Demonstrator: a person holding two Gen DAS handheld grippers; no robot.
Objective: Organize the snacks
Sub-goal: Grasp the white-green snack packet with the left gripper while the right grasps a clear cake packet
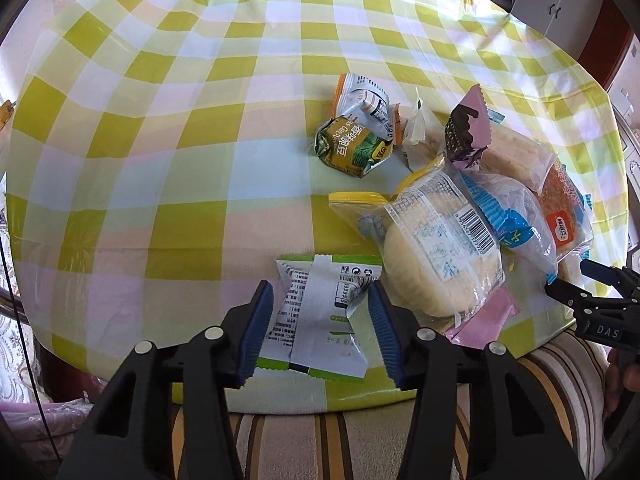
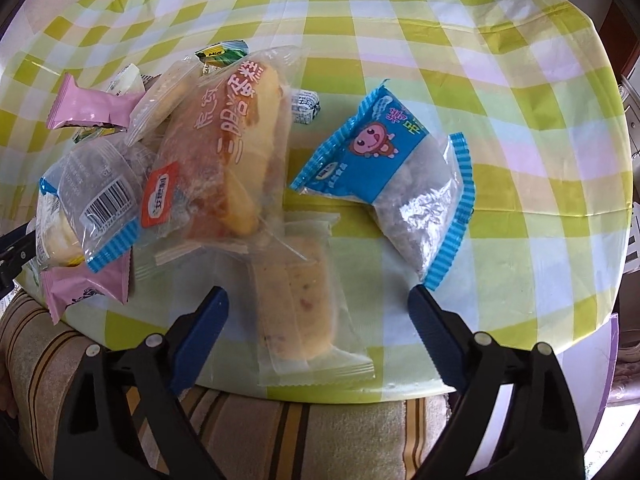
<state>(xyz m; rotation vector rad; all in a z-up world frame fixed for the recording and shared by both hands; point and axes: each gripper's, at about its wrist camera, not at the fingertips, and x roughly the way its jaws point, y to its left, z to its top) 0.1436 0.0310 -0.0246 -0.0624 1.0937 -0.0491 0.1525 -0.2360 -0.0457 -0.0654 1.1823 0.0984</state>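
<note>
Left hand-held gripper (image 1: 322,322): partly open, blue ribbed pads flanking the white-and-green foil sachet (image 1: 320,320) at the near edge of the counter (image 1: 160,120). Pads close to or just touching the sachet sides; firm clamping not confirmed. Close squarely across the sachet body, not the crimped end seals, which slip. Lift clear before translating, since the sachet's right side sits just beside the clear bag holding a round pale bun (image 1: 436,248).

Centre of the counter, toward the near edge: mixed pile of snacks. Includes a crumpled green-and-gold packet (image 1: 352,148), a pink zigzag-edged wrapper (image 1: 468,128), and a clear bag with an orange label holding a golden cake (image 2: 228,152). Bags overlap; expect neighbours to shift if one is dragged. Pick from the top of the pile or the outer edge first.

Right hand-held gripper (image 2: 318,334): wide open, holding nothing, astride the clear wrapper holding pale sliced cake (image 2: 300,292) at the near edge of the counter. Grip lightly at mid-length; soft contents likely to crush.

Right of the pile, apart from it: blue-striped bag with a pink cartoon face (image 2: 392,184). Isolated, so an easy pick.
</note>
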